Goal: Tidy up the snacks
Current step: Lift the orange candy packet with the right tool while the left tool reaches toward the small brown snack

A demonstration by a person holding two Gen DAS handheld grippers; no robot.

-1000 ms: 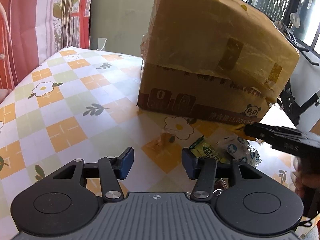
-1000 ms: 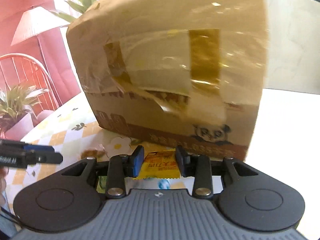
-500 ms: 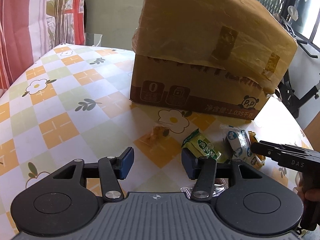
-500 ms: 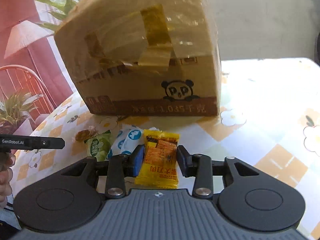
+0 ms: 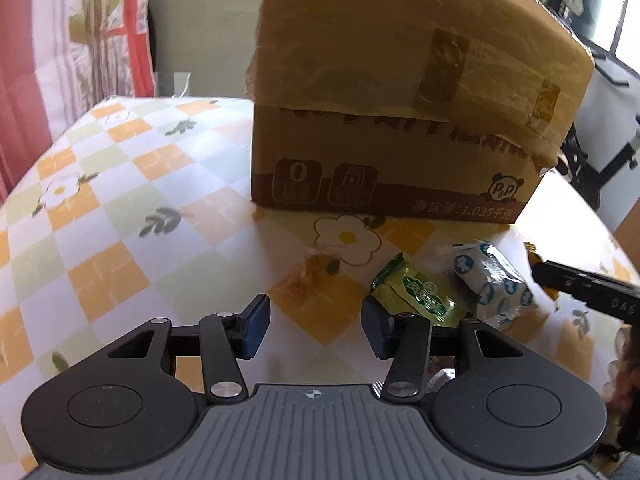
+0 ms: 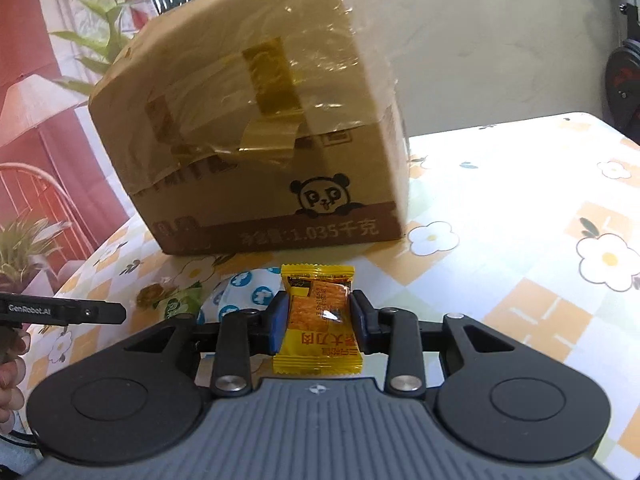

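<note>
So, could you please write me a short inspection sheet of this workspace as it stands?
Surface: checked floral tablecloth.
Job's things: yellow snack packet; green snack packet and white-blue snack packet side by side on the cloth; small clear-wrapped brown sweet lying apart.
Clutter: taped brown cardboard box.
Grippers: right gripper shut on the yellow packet; left gripper open, empty.
Cables: nothing seen.
Surroundings: red patterned curtain, potted plant.
</note>
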